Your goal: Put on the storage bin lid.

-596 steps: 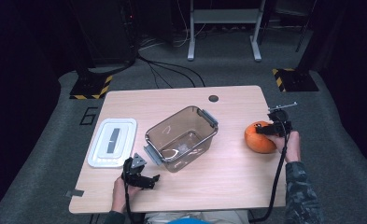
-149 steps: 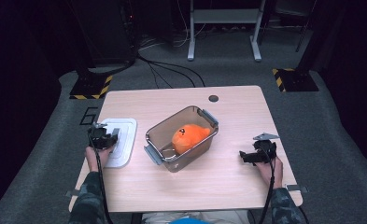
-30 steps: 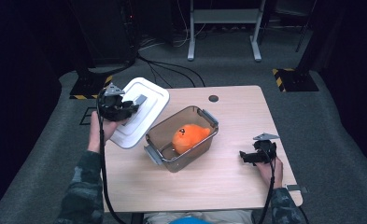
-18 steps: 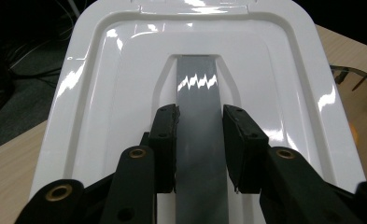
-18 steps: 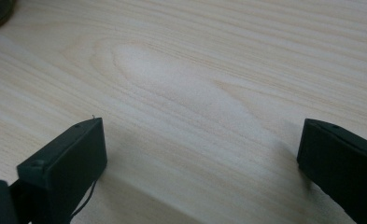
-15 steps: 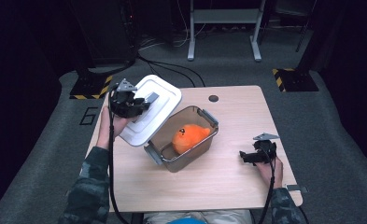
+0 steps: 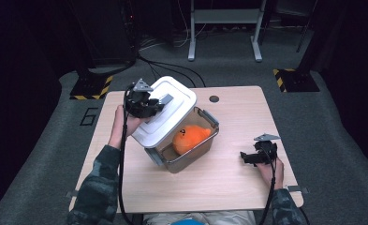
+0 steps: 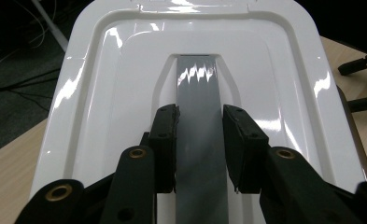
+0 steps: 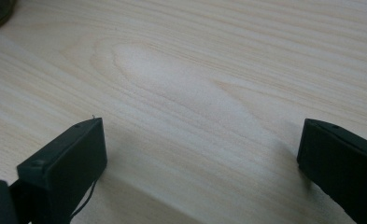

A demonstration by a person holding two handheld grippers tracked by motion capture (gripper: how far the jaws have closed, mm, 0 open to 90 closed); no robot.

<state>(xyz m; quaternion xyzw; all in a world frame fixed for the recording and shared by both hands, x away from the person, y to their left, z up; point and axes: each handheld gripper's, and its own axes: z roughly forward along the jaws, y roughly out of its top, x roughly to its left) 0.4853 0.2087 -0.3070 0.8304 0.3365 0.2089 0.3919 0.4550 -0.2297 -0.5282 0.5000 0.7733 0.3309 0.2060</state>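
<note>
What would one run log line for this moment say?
left gripper: shut on lid handle | lid: tilted over container | right gripper: open, idle

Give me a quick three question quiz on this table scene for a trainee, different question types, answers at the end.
1. True or false: the white lid lies flat on the table.
2. What is the left hand-held gripper shut on? A lid's grey handle, B container's rim, C orange toy
3. What lies inside the clear container?

Key: 1 false, it hangs tilted over the container. 2 A. 3 The orange toy.
</note>
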